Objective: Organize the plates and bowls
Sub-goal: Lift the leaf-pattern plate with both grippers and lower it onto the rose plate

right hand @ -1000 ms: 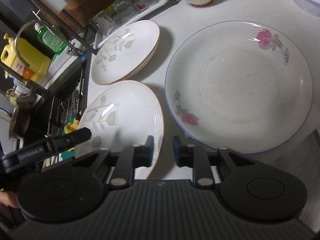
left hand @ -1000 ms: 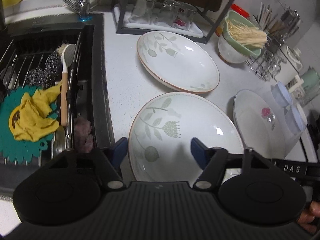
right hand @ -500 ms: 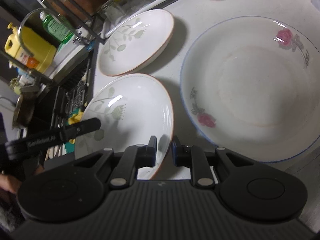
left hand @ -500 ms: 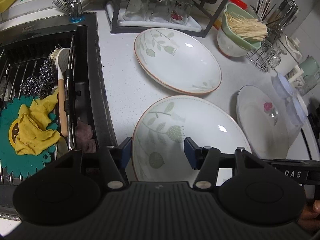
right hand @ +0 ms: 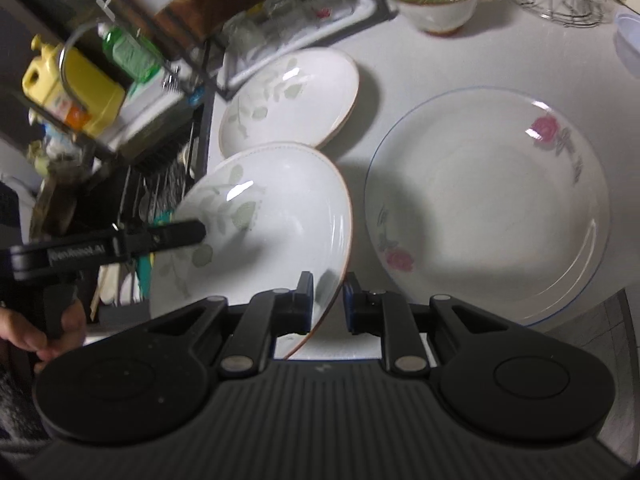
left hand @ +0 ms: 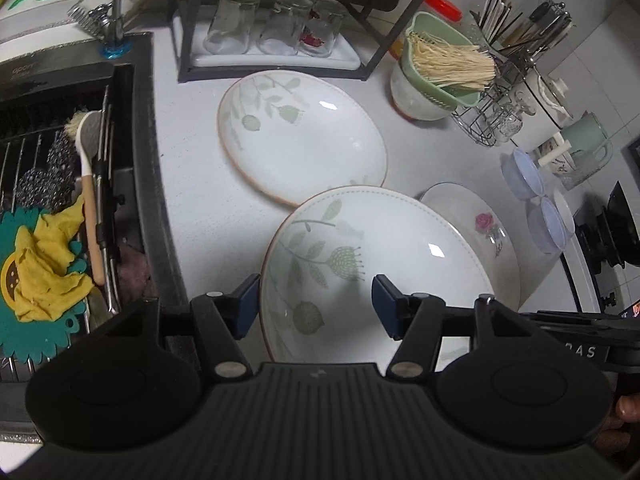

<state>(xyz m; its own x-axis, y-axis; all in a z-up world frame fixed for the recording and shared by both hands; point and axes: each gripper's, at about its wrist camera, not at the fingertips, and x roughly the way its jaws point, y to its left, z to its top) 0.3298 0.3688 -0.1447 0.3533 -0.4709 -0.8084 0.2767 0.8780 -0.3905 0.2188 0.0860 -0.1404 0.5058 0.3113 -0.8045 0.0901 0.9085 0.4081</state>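
Three plates are in view. The near leaf-pattern plate (left hand: 380,248) (right hand: 272,216) is tilted and raised off the counter. My right gripper (right hand: 329,300) is shut on its right rim. My left gripper (left hand: 316,306) straddles the plate's left rim; its jaws are opening, one finger outside the rim and the other over the plate's inside, with a wide gap. A second leaf-pattern plate (left hand: 304,140) (right hand: 288,96) lies flat behind it. The larger rose-pattern plate (left hand: 492,232) (right hand: 488,200) lies flat to the right, partly hidden by the raised plate in the left wrist view.
A black sink (left hand: 132,160) with brush and yellow cloth lies left. A rack of upturned glasses (left hand: 276,24) stands behind the plates. A bowl holding a green strainer (left hand: 436,68), a wire utensil holder (left hand: 492,120) and clear lids (left hand: 532,184) crowd the right.
The near leaf-pattern plate has risen off the counter and tilted, now overlapping the rose plate in the left wrist view. Both grippers have moved up with it.
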